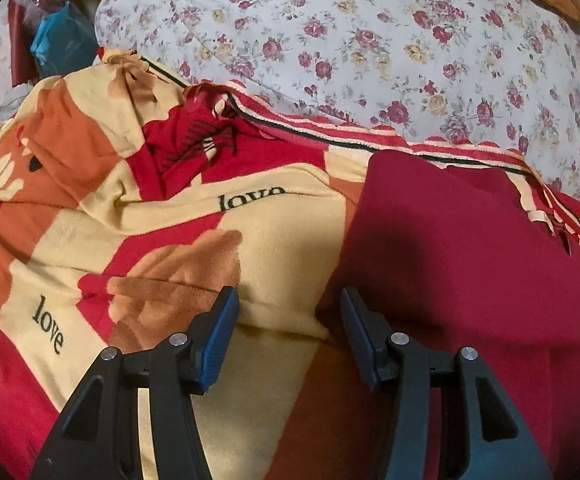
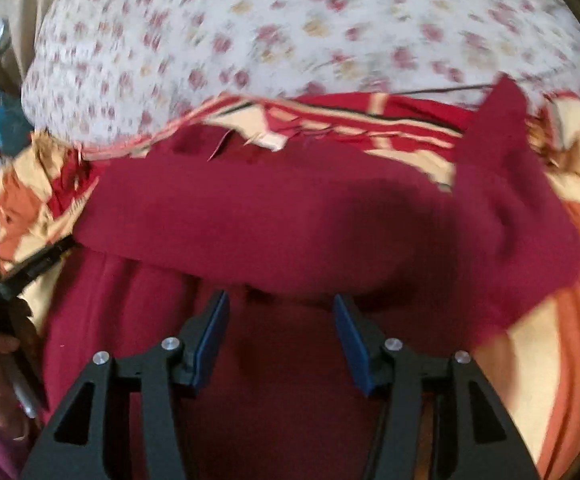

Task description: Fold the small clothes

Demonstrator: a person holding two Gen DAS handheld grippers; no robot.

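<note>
maroon garment folded edge before open right claw

Folded garment lies on blanket before my right gripper. Blanket spreads left of garment, under my left gripper. Bedsheet behind blanket.

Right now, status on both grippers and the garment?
Left gripper open, empty, over blanket. Right gripper open, nothing gripped, above dark red garment, part-folded. Nothing in the way.
</note>
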